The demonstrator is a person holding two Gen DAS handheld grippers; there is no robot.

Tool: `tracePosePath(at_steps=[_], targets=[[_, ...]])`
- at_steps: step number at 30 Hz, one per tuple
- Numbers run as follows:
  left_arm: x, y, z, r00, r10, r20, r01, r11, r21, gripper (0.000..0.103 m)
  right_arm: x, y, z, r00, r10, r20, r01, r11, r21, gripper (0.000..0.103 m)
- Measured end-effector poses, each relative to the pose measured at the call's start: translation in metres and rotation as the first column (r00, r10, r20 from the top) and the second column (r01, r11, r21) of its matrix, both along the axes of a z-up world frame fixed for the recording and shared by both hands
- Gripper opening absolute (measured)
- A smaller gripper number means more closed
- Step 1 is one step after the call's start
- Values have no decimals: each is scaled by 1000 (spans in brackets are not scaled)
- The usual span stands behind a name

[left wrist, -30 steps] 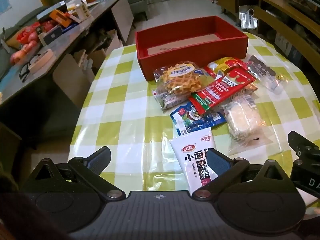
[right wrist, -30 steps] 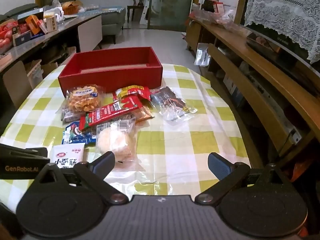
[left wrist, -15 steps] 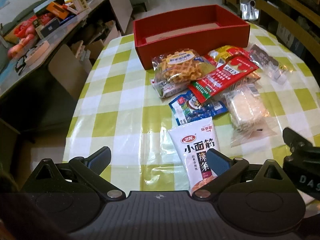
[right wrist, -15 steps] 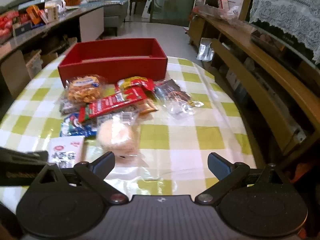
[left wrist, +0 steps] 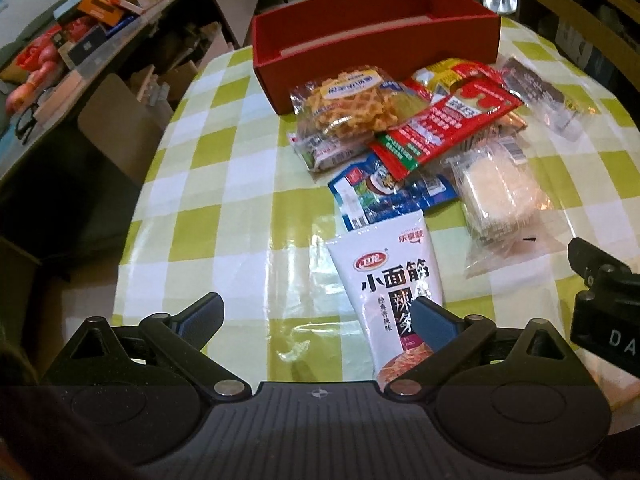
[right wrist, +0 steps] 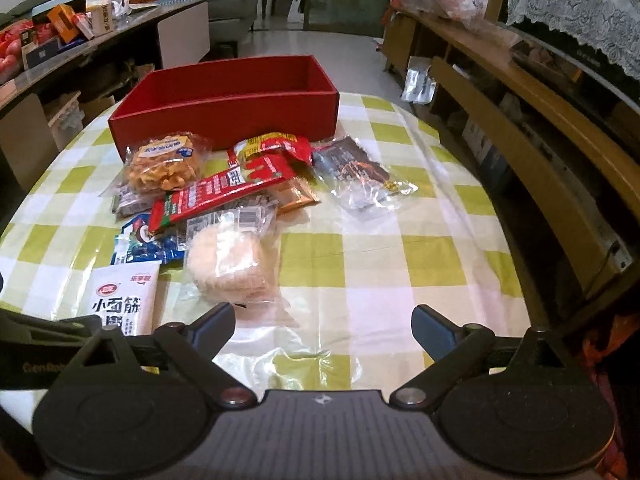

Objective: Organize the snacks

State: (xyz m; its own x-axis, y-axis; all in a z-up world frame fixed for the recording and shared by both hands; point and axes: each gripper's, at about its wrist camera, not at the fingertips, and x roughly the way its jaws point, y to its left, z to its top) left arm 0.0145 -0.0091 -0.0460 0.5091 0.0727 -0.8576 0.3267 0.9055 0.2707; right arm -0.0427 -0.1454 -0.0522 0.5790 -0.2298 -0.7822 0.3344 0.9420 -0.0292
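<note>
Clutter is hiding much of the pile at centre frame: the red strip packet [left wrist: 444, 128] is lying across the blue packet [left wrist: 384, 196] and a yellow-red packet [right wrist: 276, 146], so you are seeing only parts of those. The lower end of the white pouch [left wrist: 394, 284] is disappearing behind your left tongs [left wrist: 318, 314], whose right finger is overlapping it in the picture; whether they are touching cannot be told. In the right wrist view that pouch is cut off at lower left behind the other tool's body.

The red box [left wrist: 372, 36] is sitting in the upper middle of the frame on the checked tabletop [left wrist: 224, 208], its open top showing only a pale floor strip; the far corners are hard to read. The waffle bag [left wrist: 348, 108] is lying just in front of its near wall. The round cracker pack [right wrist: 230, 260] and the dark clear-wrapped packet [right wrist: 356, 176] are lying right of the pile.

Your left tongs are spread wide and released, low over the tabletop. Your right tongs [right wrist: 324, 322] are likewise spread, gripping nothing, with the cracker pack just above the left finger.
</note>
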Motion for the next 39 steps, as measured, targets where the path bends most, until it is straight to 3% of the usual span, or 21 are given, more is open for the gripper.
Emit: tracePosePath(at_steps=[39], targets=[[4, -3, -6, 1000, 11, -21, -11, 1000, 7, 101, 6, 2, -13, 997, 38, -62, -36, 999, 23, 96]])
